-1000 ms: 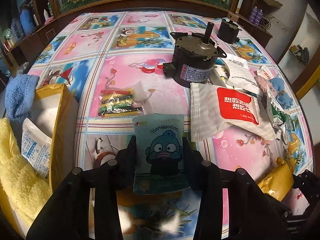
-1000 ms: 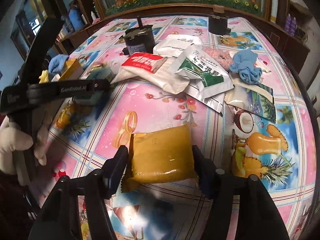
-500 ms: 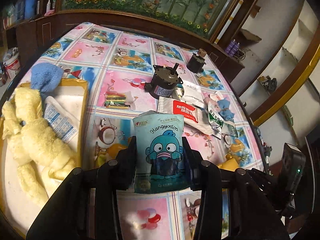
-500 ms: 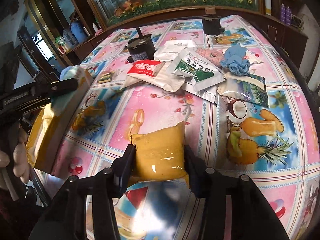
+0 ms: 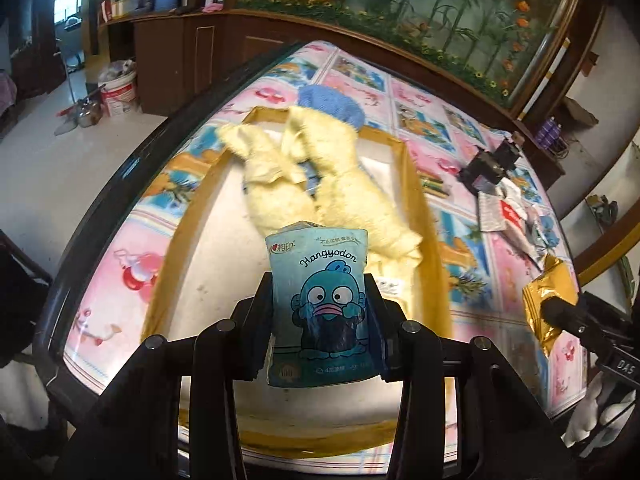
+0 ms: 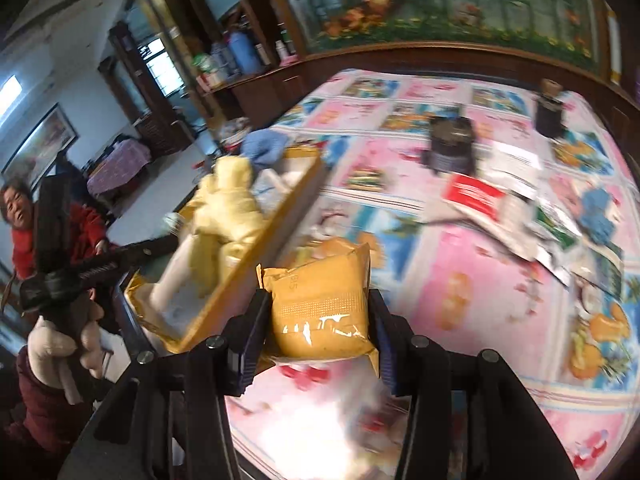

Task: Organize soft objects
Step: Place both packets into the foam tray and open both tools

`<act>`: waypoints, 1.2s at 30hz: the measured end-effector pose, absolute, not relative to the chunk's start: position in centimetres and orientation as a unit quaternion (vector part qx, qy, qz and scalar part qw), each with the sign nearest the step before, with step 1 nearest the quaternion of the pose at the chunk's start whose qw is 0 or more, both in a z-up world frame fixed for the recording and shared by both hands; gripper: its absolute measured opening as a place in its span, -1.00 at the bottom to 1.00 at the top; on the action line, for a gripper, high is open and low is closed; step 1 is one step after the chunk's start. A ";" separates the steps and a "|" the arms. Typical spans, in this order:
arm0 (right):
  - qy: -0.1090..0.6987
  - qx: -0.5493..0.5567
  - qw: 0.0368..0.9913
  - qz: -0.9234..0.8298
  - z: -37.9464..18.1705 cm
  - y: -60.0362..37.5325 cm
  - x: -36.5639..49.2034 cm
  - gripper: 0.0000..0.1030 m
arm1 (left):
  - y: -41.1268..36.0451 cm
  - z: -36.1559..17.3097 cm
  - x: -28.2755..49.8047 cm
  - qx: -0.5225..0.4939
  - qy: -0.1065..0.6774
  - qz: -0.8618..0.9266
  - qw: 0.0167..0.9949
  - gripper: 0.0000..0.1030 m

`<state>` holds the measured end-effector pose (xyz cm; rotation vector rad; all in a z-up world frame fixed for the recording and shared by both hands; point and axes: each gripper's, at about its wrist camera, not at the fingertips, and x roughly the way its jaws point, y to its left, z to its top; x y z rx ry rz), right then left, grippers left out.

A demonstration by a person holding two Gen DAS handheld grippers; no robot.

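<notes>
My left gripper (image 5: 320, 312) is shut on a blue cartoon tissue pack (image 5: 320, 304) and holds it in the air over the yellow-rimmed tray (image 5: 412, 184). Inside the tray lie pale yellow fluffy cloths (image 5: 320, 176), with a blue cloth (image 5: 332, 106) at its far end. My right gripper (image 6: 320, 320) is shut on a gold-yellow soft packet (image 6: 324, 304), lifted off the table beside the tray (image 6: 256, 264). That packet (image 5: 550, 300) also shows at the right edge of the left wrist view. Several soft pouches (image 6: 476, 200) remain piled on the patterned tablecloth.
Two dark motors (image 6: 452, 148) (image 6: 550, 110) stand at the back of the table, and a blue cloth (image 6: 596, 212) lies among the pouches at right. A person in red (image 6: 24, 224) is at the far left. The table's dark edge (image 5: 132, 168) runs left of the tray.
Both grippers rose and swung left toward the tray with their loads. The left one now hangs over the tray's inside. The right one lifted the yellow packet off the table.
</notes>
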<state>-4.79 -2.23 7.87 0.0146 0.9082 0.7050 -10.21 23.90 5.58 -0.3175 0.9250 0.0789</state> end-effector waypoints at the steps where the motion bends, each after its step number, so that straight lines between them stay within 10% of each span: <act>1: 0.431 -0.002 0.834 0.343 7.8 -0.8 -4.8 -0.07 | 24.3 5.0 -10.2 -0.151 0.450 0.043 0.879 -0.21; 36: 0.461 0.088 0.789 0.395 10.0 11.5 8.5 0.22 | 27.0 7.4 -14.0 -0.222 0.370 -0.011 0.902 -0.02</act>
